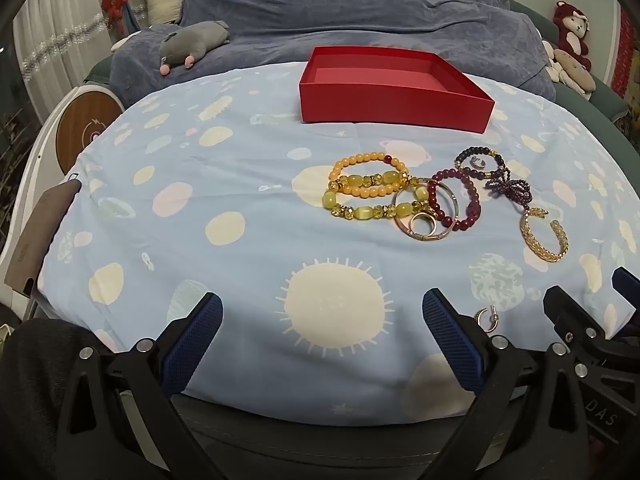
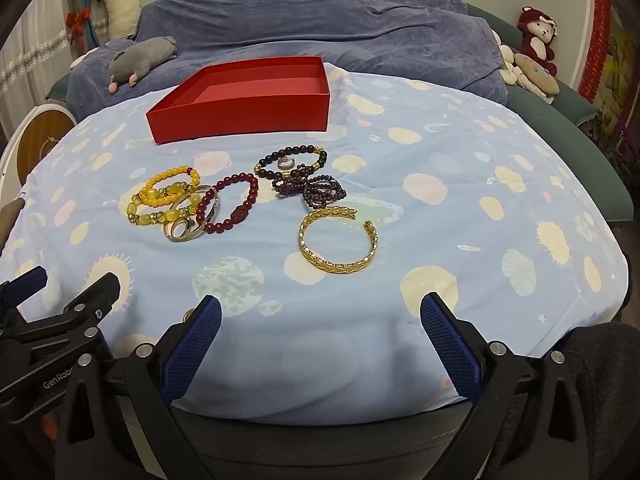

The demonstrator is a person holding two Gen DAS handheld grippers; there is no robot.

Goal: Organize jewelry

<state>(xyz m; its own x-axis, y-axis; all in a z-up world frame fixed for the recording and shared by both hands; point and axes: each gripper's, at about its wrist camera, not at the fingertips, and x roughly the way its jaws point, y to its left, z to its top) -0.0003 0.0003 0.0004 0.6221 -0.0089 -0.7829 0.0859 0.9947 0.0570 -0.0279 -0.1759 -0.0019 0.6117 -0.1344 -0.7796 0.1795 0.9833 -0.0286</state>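
Note:
An empty red box [image 1: 394, 106] [image 2: 244, 114] stands at the far side of the blue patterned cloth [image 1: 240, 208]. In front of it lie yellow bead bracelets [image 1: 370, 190] [image 2: 164, 196], a metal bangle with rings [image 1: 424, 216] [image 2: 188, 228], a dark red bead bracelet [image 1: 456, 200] [image 2: 234, 204], dark purple bead strands [image 1: 500, 176] [image 2: 304, 180] and a gold cuff [image 1: 546, 236] [image 2: 340, 244]. A small ring [image 1: 488, 318] lies by my left gripper's right finger. My left gripper [image 1: 322, 332] and right gripper [image 2: 320, 332] are open and empty near the front edge.
A grey plush [image 1: 192, 46] [image 2: 140, 60] lies on the blue-grey blanket [image 1: 360, 12] behind the cloth. A red plush monkey [image 2: 538, 38] sits at the far right. A round wooden-faced device [image 1: 86, 128] stands at the left. My right gripper [image 1: 592, 340] shows in the left view.

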